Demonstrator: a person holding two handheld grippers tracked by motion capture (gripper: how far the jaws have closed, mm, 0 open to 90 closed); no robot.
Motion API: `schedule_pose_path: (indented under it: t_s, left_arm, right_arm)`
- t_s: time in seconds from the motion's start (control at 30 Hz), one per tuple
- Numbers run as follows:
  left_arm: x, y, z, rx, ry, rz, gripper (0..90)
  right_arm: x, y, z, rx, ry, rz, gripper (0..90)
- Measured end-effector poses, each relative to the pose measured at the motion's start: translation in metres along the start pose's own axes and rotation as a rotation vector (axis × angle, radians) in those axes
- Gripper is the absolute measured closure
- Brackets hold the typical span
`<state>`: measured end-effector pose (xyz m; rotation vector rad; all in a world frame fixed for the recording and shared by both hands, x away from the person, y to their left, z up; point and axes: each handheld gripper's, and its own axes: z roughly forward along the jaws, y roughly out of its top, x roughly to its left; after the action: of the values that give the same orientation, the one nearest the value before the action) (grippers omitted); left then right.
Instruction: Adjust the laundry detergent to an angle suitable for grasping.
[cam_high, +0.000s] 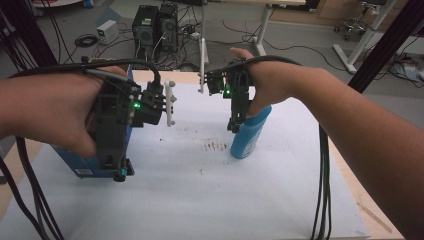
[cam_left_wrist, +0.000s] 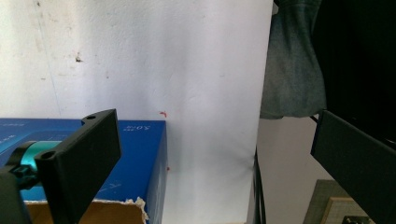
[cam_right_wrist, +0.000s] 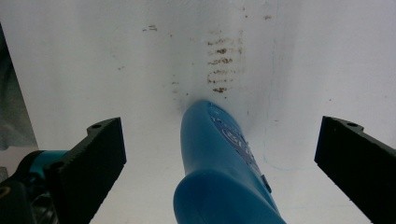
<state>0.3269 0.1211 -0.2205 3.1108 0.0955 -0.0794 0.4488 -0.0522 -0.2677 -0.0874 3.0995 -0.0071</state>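
**Open jaws over the blue bottle**

Nearest to us in the right gripper view stands the blue bottle (cam_right_wrist: 219, 182), its top rising between the two black jaws with clear space on either side, so neither pad touches it. We read the right gripper (cam_high: 234, 125) as wide open and holding nothing. From the high view, the bottle (cam_high: 250, 135) stands on the white table (cam_high: 200, 200) a little right of the middle, leaning slightly, its long axis running up and away toward the far edge. The gripper comes down on it from above, so the bottle lies straight ahead of the jaws, its length roughly in line with them. We judge that a close here would catch the upper part of the bottle, and the lean could let it slip or tip.

Our left gripper (cam_high: 120, 172) hovers near the left edge of the table over a blue box (cam_high: 82, 165), jaws equally wide apart and empty; the box (cam_left_wrist: 135, 158) sits just under one jaw. The right hand (cam_high: 270, 80) is plainly the nearer one to the bottle.

It is smooth plastic, bright blue, with a printed label (cam_right_wrist: 238, 140) on one face and a rounded shoulder.
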Motion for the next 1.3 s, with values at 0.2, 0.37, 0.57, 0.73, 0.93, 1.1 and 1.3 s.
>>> schedule_pose_path:
  t_s: [0.2,0.37,0.57,0.73,0.93,1.1,1.3]
  left_arm:
    - [0.000,0.000,-0.001,-0.001,-0.003,-0.001,1.7]
    - [0.001,0.003,0.001,0.009,-0.004,0.001,1.7]
    - [0.003,0.003,0.001,0.008,-0.007,-0.002,1.6]
    - [0.002,0.004,0.002,0.013,-0.007,-0.008,1.6]
    - [0.001,0.005,0.002,0.016,-0.008,-0.002,1.7]
    - [0.001,0.005,0.002,0.017,-0.011,-0.008,1.7]
    - [0.003,0.009,0.003,0.018,-0.011,-0.003,1.6]
  right_arm:
    - [0.000,-0.001,-0.001,-0.001,-0.001,0.004,1.0]
    - [0.000,-0.002,-0.001,-0.003,0.000,0.009,1.0]
    - [-0.002,-0.003,-0.001,-0.014,-0.001,0.003,1.0]
    - [-0.002,-0.004,-0.006,-0.025,-0.005,0.000,1.0]
    - [-0.001,-0.011,-0.023,-0.049,-0.028,0.011,1.0]
    - [0.002,-0.028,-0.039,-0.075,-0.048,0.044,1.0]
    - [0.006,-0.064,-0.057,-0.118,-0.062,0.111,1.0]
